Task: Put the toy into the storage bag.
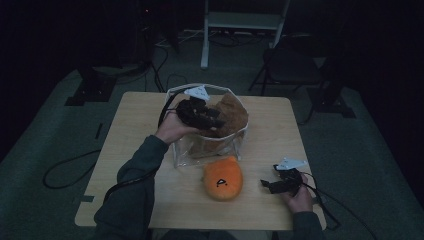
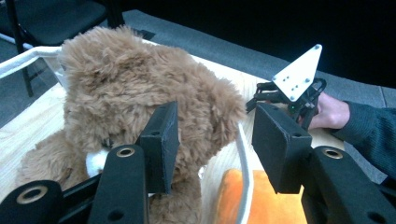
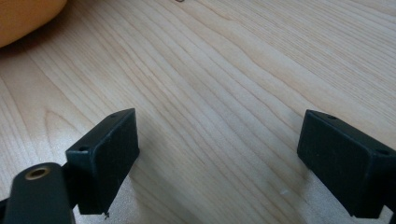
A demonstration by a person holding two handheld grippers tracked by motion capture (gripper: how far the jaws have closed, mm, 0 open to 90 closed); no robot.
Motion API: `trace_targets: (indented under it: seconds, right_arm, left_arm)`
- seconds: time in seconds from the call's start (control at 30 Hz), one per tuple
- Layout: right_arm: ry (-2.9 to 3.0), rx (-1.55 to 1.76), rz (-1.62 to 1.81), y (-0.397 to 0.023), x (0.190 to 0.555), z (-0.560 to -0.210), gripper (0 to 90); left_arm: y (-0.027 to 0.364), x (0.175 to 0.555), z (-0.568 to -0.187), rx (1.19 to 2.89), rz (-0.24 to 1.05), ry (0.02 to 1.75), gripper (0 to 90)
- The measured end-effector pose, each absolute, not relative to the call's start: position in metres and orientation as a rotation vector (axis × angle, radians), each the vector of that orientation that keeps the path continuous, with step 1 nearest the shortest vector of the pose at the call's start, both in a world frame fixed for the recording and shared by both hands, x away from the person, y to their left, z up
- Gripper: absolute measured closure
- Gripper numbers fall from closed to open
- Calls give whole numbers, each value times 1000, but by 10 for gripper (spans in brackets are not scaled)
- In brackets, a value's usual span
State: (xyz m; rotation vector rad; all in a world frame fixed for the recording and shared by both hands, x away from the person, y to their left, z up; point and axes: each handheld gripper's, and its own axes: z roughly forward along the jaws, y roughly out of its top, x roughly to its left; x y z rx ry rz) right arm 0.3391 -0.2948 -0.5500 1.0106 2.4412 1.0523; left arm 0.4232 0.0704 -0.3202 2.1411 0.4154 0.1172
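1. Broadly, a pale wooden table [image 1: 135, 150] fills the middle of the high view, with dark floor and cables around it.
2. Near its far edge stands a clear bag with a white rim [image 1: 239, 141]; a brown plush bear [image 1: 231, 116] sits inside it, head above the rim.
3. Just in front of the bag lies an orange plush toy [image 1: 223, 178] — flat on the wood, its small black face marks up.
4. From the lower left a sleeved forearm reaches forward to the bag's left side, holding the left gripper [image 1: 212, 121] level over the rim. Its jaws stand about half open astride the bear's head: one pad lies against the fur, the other is clear of it beyond the rim, so nothing is clamped.
5. Lower right, a hand rests the right gripper [image 1: 265, 184] low by the table's near edge — jaws wide apart over bare wood, pointing toward the orange toy and holding nothing.
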Motion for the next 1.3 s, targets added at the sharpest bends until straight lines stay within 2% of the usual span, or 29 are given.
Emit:
trace_targets:
  seconds: [0.67,1.3]
  right_arm:
    - [2441,1011,1052,-295,339,-550,119]
    - [2441,1012,1051,-295,339,-550,119]
  left_arm:
    - [80,408,-327,2124,54,389,531]
    - [92,392,-329,2088,65,372,558]
